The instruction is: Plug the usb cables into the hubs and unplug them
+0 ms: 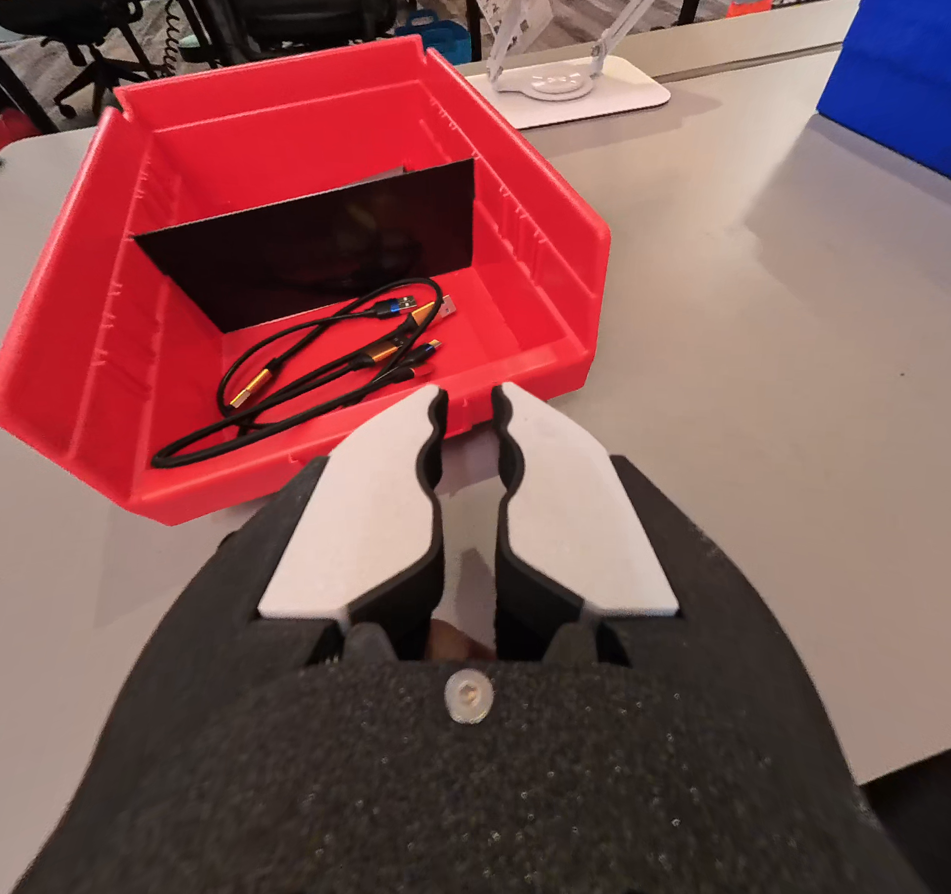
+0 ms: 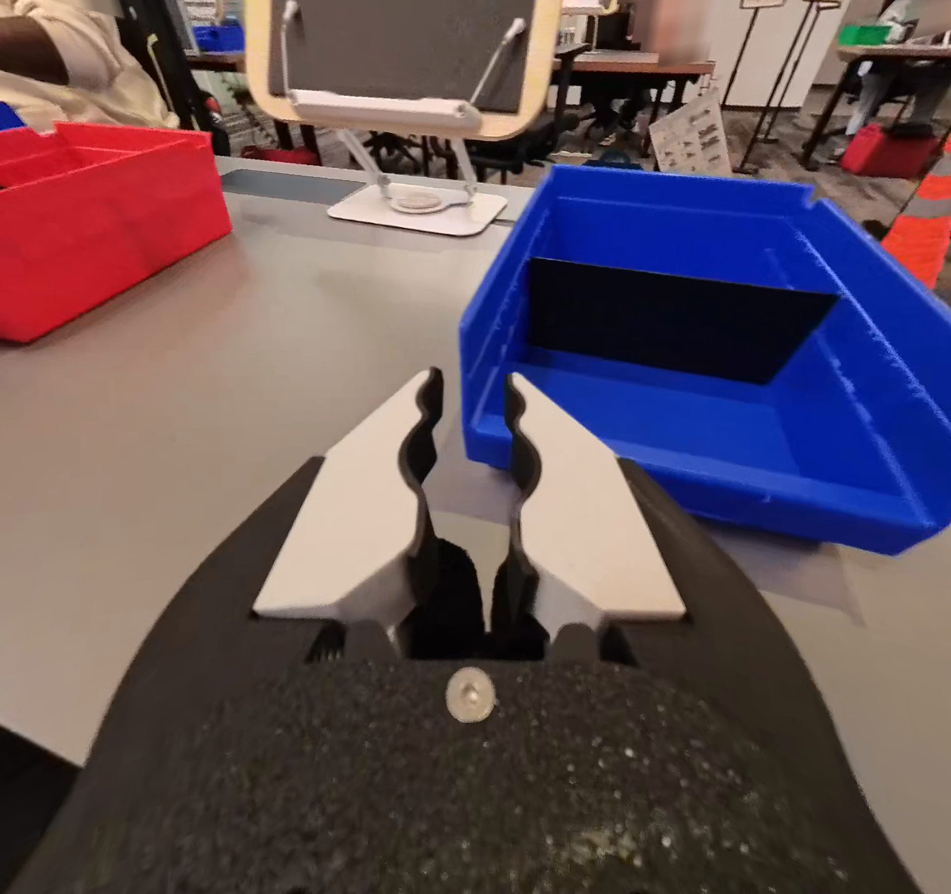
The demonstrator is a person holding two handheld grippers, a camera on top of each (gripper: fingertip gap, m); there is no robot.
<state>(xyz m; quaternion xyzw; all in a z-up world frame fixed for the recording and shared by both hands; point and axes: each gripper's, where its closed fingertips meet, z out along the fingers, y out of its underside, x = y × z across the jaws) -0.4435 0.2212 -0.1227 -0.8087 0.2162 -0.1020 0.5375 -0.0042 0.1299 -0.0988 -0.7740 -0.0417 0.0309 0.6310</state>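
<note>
Several black USB cables (image 1: 329,360) with gold and blue plugs lie tangled in the front compartment of a red bin (image 1: 540,210), before its black divider (image 1: 309,246). My left gripper (image 1: 469,396) is open and empty, just above the bin's front lip, right of the cables. My right gripper (image 2: 474,380) is open and empty, at the front left corner of a blue bin (image 2: 669,447). The blue bin's front compartment holds nothing I can see, and its black divider (image 2: 669,318) hides the back. No hub is in view.
A white stand (image 1: 571,87) with a wood-rimmed board stands at the back of the grey table (image 1: 746,354), between the bins; it also shows in the right wrist view (image 2: 417,205). The red bin (image 2: 103,231) sits left in the right wrist view. Chairs and desks lie beyond. Across from one pair of fingers to the other is roughly 45 centimetres.
</note>
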